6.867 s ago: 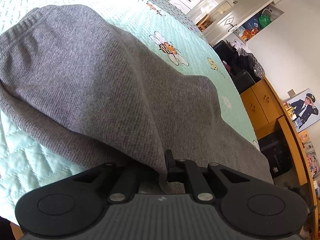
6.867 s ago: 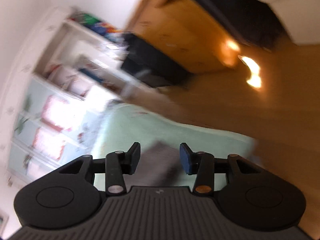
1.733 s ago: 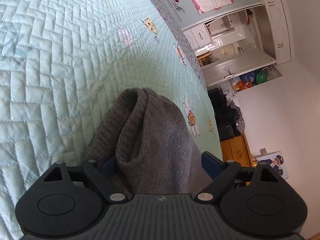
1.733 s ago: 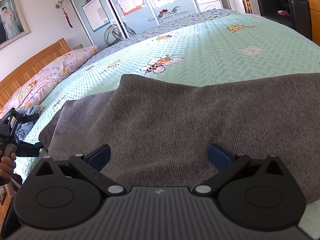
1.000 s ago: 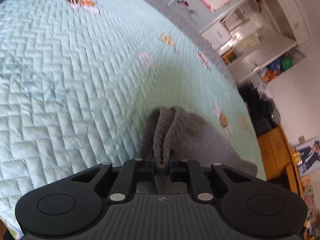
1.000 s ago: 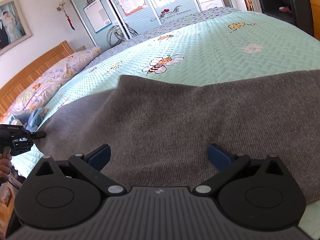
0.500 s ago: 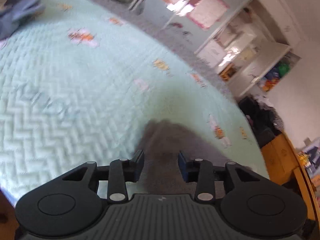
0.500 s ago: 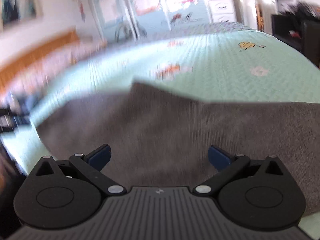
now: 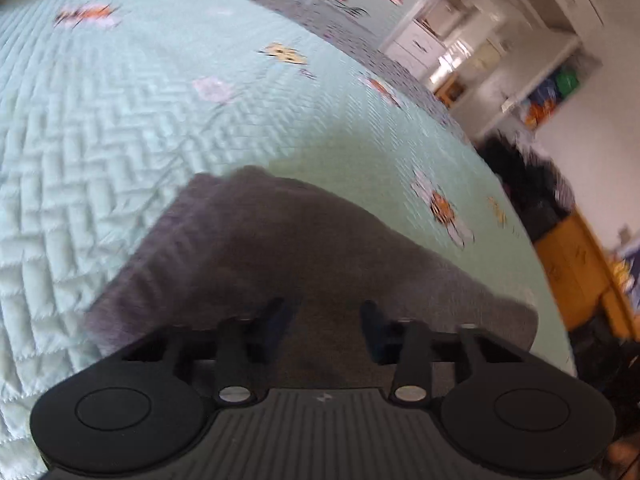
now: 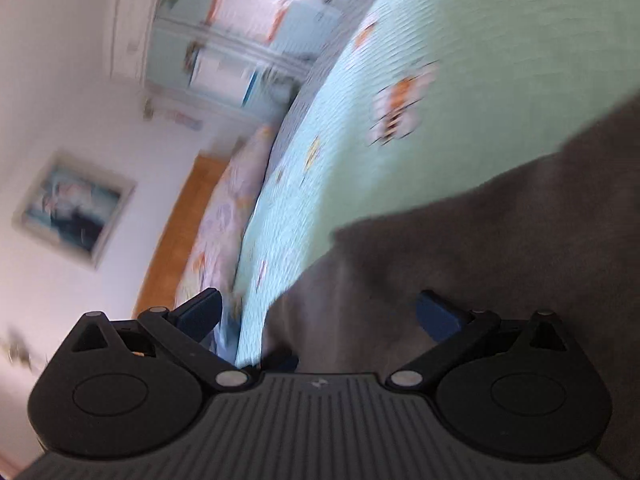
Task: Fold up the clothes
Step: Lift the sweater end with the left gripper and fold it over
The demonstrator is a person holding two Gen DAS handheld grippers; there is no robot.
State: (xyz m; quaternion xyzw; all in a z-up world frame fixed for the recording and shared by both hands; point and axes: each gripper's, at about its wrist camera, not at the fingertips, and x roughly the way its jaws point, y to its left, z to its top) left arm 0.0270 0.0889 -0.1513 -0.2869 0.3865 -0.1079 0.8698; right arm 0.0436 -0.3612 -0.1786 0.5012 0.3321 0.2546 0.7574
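The left gripper point(image 9: 324, 328) is partly open, holding nothing, above the grey garment point(image 9: 304, 248) lying on the green quilt point(image 9: 100, 128); the right gripper point(image 10: 320, 312) is spread wide, empty, over the same garment

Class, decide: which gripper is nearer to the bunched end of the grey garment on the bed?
Left. The left gripper is open just behind the bunched end of the grey garment. The right gripper is open over a flat edge.
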